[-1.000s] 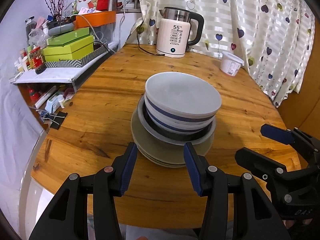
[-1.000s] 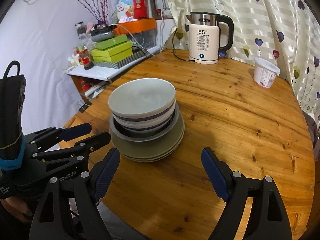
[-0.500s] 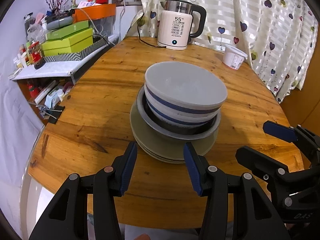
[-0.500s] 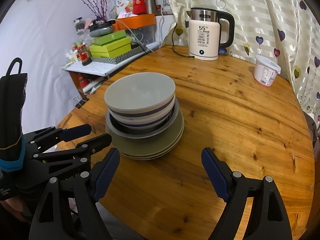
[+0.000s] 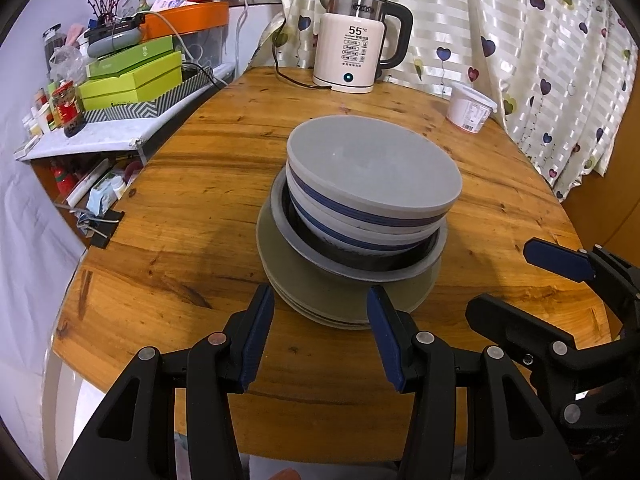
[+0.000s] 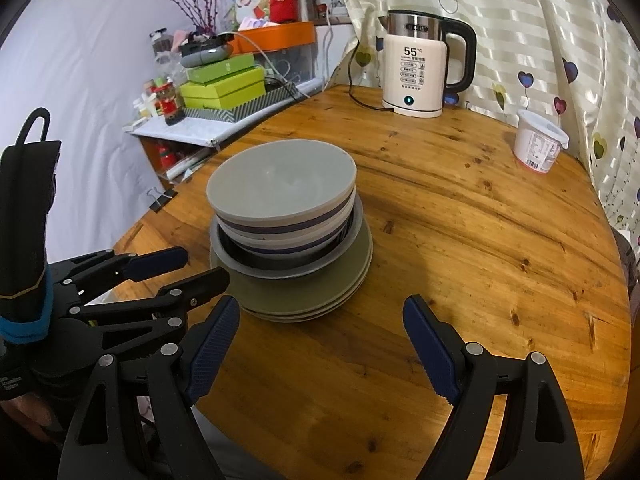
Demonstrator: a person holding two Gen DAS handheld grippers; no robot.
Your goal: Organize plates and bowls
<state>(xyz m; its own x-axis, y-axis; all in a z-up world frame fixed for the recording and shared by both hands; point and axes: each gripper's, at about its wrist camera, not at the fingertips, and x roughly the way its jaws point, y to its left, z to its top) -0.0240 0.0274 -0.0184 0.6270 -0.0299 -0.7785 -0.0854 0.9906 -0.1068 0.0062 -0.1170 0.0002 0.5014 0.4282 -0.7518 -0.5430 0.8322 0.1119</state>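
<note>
cream kettle (image 5: 352, 50) reads "55°c"; both hand-held grippers, left (image 5: 320, 334) and right (image 6: 322, 348), gape wide, holding nothing.

One stack of dishes stands upright on the round wooden table (image 5: 192, 200), near the table's middle and toward its near edge. At the bottom lie a few flat olive-green plates (image 5: 316, 292) (image 6: 320, 292), nested edge to edge. On them sits a wide grey shallow bowl with a dark inside (image 5: 360, 260) (image 6: 280, 266). Nested in that are two white bowls with blue bands (image 5: 360, 208) (image 6: 280, 226), the top one empty, pale grey inside, tipped slightly to the right
</note>
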